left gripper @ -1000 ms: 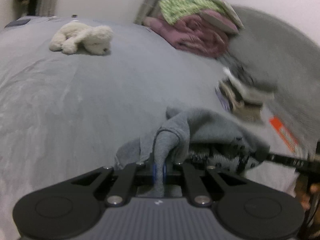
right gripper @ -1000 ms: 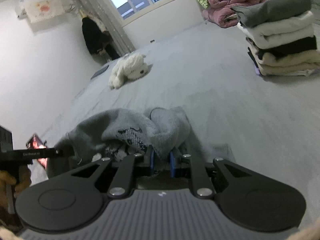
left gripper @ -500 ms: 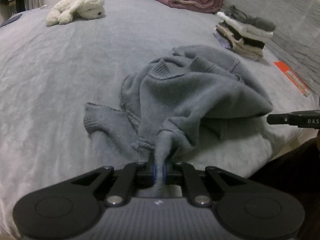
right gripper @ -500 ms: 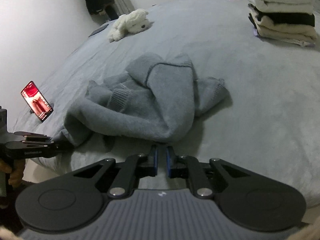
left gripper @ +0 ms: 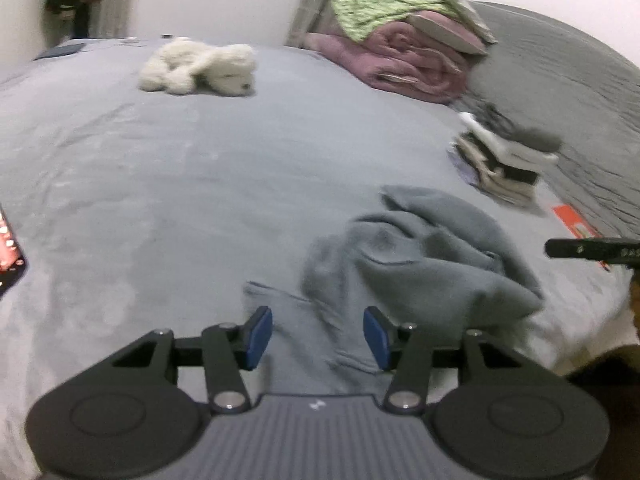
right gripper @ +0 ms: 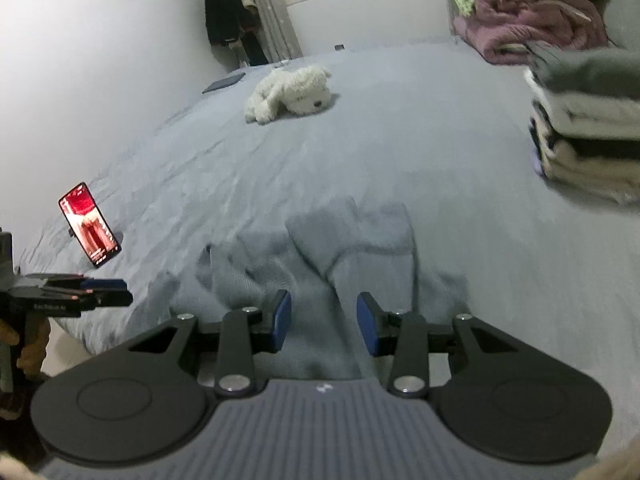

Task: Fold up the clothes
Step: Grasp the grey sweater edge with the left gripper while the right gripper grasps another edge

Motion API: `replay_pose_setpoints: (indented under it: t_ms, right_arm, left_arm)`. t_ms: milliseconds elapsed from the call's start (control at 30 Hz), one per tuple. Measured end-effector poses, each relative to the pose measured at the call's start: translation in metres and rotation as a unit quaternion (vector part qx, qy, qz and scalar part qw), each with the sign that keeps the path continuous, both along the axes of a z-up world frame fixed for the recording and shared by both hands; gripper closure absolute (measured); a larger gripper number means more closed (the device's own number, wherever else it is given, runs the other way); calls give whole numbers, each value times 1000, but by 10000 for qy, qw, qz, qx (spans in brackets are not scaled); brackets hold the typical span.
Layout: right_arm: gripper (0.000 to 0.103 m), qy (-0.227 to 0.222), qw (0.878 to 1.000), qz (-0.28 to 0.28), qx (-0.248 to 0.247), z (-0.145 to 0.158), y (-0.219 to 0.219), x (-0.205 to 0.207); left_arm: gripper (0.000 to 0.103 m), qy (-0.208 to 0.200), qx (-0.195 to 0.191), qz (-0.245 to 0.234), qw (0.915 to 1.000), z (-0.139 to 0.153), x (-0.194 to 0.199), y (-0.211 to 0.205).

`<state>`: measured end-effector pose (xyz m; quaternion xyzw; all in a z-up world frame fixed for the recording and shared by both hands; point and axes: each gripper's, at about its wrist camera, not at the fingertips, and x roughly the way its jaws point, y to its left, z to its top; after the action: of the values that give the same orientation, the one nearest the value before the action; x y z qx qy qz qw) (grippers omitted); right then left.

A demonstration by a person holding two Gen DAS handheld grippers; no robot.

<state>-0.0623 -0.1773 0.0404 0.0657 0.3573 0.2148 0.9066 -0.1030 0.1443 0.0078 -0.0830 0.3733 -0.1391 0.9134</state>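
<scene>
Soft knit gray sweater [left gripper: 424, 256], matt bedsheet [left gripper: 180, 168]

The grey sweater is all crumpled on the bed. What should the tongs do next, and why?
Probably lower the left tongs and pinch a sweater edge to spread it flat. Both left and right tongs are open and empty, and the sweater lies bunched on the bed.

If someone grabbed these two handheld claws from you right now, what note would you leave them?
Left gripper: open, empty, over the near edge of the crumpled grey knit sweater.
Right gripper: open, empty, over the same sweater.
The sweater lies bunched on the grey bedsheet, near the bed's edge.
Done: a stack of folded clothes sits farther back.
Left: spread the sweater flat, fold it, add it to the stack.
</scene>
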Motion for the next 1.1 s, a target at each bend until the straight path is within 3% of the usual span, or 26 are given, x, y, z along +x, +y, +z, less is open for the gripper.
replay_pose_setpoints:
  t_ms: [233,533,567,600,633,733,833,900,1100]
  right_arm:
    - [54,-146,9995,193,-225,-13,25,33]
    - [53,-369,9979,305,-435,-42,44,64]
    - [57,-393,9974,300,-516,-48,44,65]
    - [81,-373,9966,248,-691,-53,45,67]
    - [93,-318,9954,207,-883,-56,46,69]
    - [96,-487,9954,164,-806,-51,28,66]
    - [97,-573,9957,-233,-689,-44,-3,61]
    - [98,-459,9954,-554,-635,-43,-27,60]
    - [97,331,9926,-1074,-450,-59,-87,51]
  left_arm:
    - [51,163,-40,231,9996,-16,16,4]
    - [51,41,-196,-283,9994,-20,6,-16]
    - [51,20,-220,-346,9992,-20,4,-19]
    - [51,-1,-245,-408,9989,-20,3,-21]
    - [51,-22,-269,-470,9985,-20,1,-23]
    - [53,137,-149,-700,9973,-33,4,-43]
    - [58,298,165,-816,9961,-46,8,-60]
    - [58,241,302,-849,9956,-47,7,-65]
    - [58,290,188,-798,9962,-45,12,-61]
